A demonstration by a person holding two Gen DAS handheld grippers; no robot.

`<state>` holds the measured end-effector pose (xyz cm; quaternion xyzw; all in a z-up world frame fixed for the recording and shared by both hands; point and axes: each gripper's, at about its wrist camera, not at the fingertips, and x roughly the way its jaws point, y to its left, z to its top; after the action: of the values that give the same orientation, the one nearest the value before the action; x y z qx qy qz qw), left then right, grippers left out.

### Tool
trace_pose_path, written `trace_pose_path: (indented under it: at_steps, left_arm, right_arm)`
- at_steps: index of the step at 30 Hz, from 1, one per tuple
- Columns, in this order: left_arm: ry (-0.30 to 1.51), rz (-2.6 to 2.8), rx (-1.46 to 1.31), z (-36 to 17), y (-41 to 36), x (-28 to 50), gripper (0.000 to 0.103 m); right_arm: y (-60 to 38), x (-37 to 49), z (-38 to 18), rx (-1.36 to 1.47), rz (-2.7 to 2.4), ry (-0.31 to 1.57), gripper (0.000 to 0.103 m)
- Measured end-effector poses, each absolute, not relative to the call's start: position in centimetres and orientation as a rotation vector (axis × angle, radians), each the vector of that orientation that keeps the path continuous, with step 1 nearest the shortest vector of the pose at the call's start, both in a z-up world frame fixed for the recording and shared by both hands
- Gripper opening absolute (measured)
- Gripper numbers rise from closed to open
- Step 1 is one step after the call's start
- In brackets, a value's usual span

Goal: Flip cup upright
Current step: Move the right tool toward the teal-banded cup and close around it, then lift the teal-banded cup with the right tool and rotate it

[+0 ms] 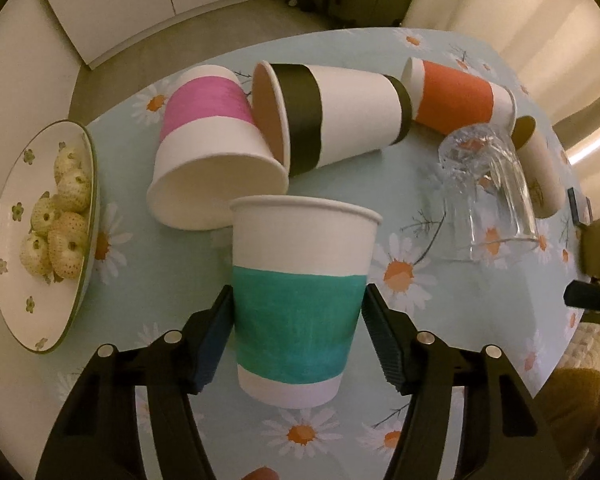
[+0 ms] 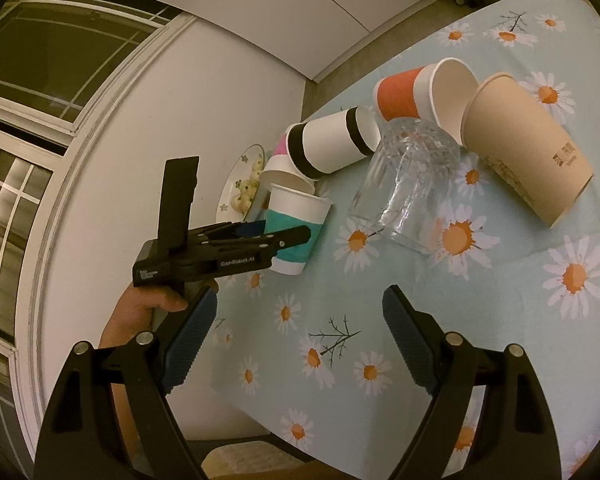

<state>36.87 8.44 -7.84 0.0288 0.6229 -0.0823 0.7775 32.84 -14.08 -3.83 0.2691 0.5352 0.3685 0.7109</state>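
A white paper cup with a teal band [image 1: 300,300] stands upright on the daisy tablecloth, mouth up. My left gripper [image 1: 296,332] has its jaws around the teal band, with a thin gap showing at each pad; I cannot tell if the pads press it. The same cup shows in the right wrist view [image 2: 294,232] with the left gripper [image 2: 288,236] at its side. My right gripper [image 2: 296,340] is open and empty above the tablecloth, nearer the front edge.
Behind the teal cup lie a pink-banded cup [image 1: 204,136], a black-banded cup [image 1: 332,116], an orange-banded cup [image 1: 456,92], a brown cup [image 2: 528,152] and a clear glass [image 1: 488,184]. A plate of pale berries [image 1: 44,240] sits at the left table edge.
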Motion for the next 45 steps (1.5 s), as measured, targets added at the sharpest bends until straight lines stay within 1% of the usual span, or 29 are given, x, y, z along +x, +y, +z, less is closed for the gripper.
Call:
trace_pose_path:
  at_steps: [8, 15, 28, 37, 41, 44, 45]
  left_arm:
    - [1.335, -0.174, -0.013, -6.4, 9.0, 35.6, 0.062]
    - [1.308, -0.179, -0.235, -4.7, 8.9, 31.7, 0.062]
    - [1.309, -0.17, -0.608, -8.7, 3.3, 23.2, 0.062]
    - [1.314, -0.145, -0.607, -9.5, 0.0, 22.4, 0.062]
    - [1.314, -0.127, -0.6, -9.6, -0.2, 22.5, 0.063]
    - [1.304, -0.1, -0.572, -9.4, -0.5, 22.4, 0.071]
    - [1.305, -0.1, -0.567, -9.4, -0.5, 22.4, 0.071]
  right_arm:
    - [-14.4, 33.0, -3.5, 0.61, 0.829, 1.187, 0.085]
    - [-15.2, 32.7, -3.1, 0.636, 0.868, 1.22, 0.085]
    - [-17.6, 30.1, -4.8, 0.564, 0.829, 1.356, 0.085]
    - [-20.1, 28.9, -5.1, 0.572, 0.814, 1.368, 0.085]
    - [-20.5, 28.7, -5.3, 0.563, 0.814, 1.374, 0.085]
    - [-20.5, 28.3, -5.5, 0.551, 0.813, 1.383, 0.085]
    - [-20.4, 28.2, -5.5, 0.55, 0.815, 1.384, 0.085]
